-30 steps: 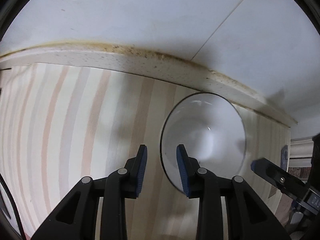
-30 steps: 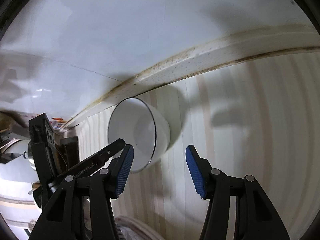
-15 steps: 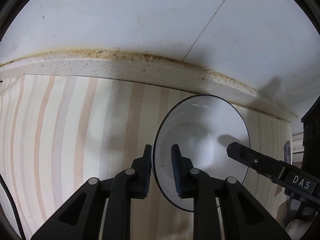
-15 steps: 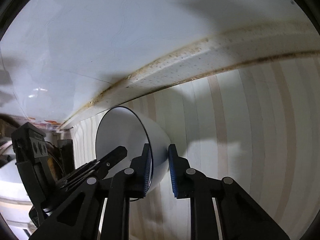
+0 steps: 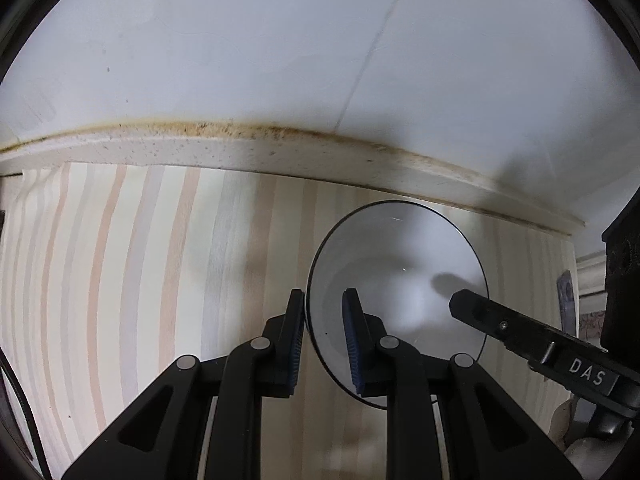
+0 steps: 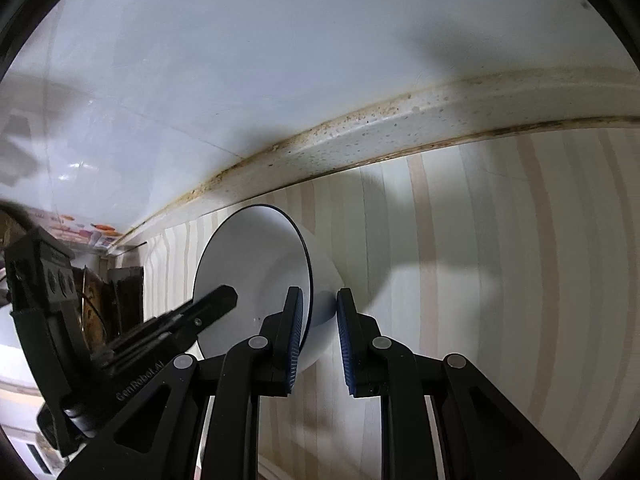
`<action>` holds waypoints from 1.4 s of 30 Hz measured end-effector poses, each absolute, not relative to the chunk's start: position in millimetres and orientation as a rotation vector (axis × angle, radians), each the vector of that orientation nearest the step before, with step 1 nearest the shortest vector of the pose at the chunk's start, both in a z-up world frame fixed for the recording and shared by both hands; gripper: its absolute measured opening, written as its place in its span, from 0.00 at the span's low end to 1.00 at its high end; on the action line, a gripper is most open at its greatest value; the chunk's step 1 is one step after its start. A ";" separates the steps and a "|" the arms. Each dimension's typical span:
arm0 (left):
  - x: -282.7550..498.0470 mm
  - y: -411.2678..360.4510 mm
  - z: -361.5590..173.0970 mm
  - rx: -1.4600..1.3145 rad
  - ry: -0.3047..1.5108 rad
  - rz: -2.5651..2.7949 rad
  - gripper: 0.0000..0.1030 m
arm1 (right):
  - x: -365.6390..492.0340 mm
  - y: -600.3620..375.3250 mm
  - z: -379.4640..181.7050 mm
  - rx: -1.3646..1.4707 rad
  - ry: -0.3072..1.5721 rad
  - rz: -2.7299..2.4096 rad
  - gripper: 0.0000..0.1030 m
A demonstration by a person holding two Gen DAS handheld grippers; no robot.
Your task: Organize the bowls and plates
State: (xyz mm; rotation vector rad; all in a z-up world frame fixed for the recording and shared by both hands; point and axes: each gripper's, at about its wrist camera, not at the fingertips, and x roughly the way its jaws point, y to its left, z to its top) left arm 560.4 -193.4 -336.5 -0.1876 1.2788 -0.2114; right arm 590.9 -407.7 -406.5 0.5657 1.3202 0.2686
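Observation:
A single white bowl (image 5: 400,264) with a thin dark rim sits over the striped counter. My left gripper (image 5: 322,300) is shut on the bowl's left rim, one pad inside and one outside. In the right wrist view the bowl (image 6: 256,256) is tilted, its opening facing left. My right gripper (image 6: 318,300) is shut on its opposite rim, pinching the wall between the blue pads. Each view also shows the other gripper's black finger reaching over the bowl: the right one (image 5: 500,324) and the left one (image 6: 208,308).
A striped covering (image 5: 140,280) lies over the counter. A stained, speckled ledge (image 5: 200,148) runs along the back below a white tiled wall (image 5: 280,40). The counter ends just right of the bowl. Dark clutter (image 6: 124,288) stands at the far left in the right wrist view.
A second ago both grippers stood open beside the bowl. Both have since closed on opposite sides of its rim, and the bowl has tipped up a little.

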 end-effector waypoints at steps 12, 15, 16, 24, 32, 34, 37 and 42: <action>508.1 -215.1 -283.4 -0.154 1.231 -0.300 0.16 | 525.9 -439.8 -348.2 0.557 1.259 0.269 0.19; 488.4 -221.5 -264.7 -0.147 1.212 -0.335 0.16 | 502.4 -448.0 -330.9 0.549 1.238 0.261 0.19; 481.6 -225.6 -259.9 -0.143 1.206 -0.347 0.16 | 490.9 -452.7 -323.5 0.548 1.230 0.256 0.19; 419.5 -248.3 -234.7 -0.133 1.209 -0.450 0.16 | 414.1 -477.6 -293.9 0.567 1.205 0.214 0.19; 370.7 -267.9 -242.0 -0.078 1.251 -0.524 0.16 | 340.5 -496.4 -290.2 0.613 1.197 0.168 0.19; 362.1 -272.1 -248.9 -0.063 1.270 -0.536 0.16 | 329.8 -497.2 -294.6 0.622 1.204 0.159 0.19; 349.8 -280.4 -257.7 -0.031 1.290 -0.550 0.16 | 311.6 -498.4 -305.8 0.629 1.221 0.139 0.19; 336.1 -291.8 -270.0 0.008 1.304 -0.558 0.16 | 291.4 -505.3 -325.8 0.650 1.247 0.117 0.19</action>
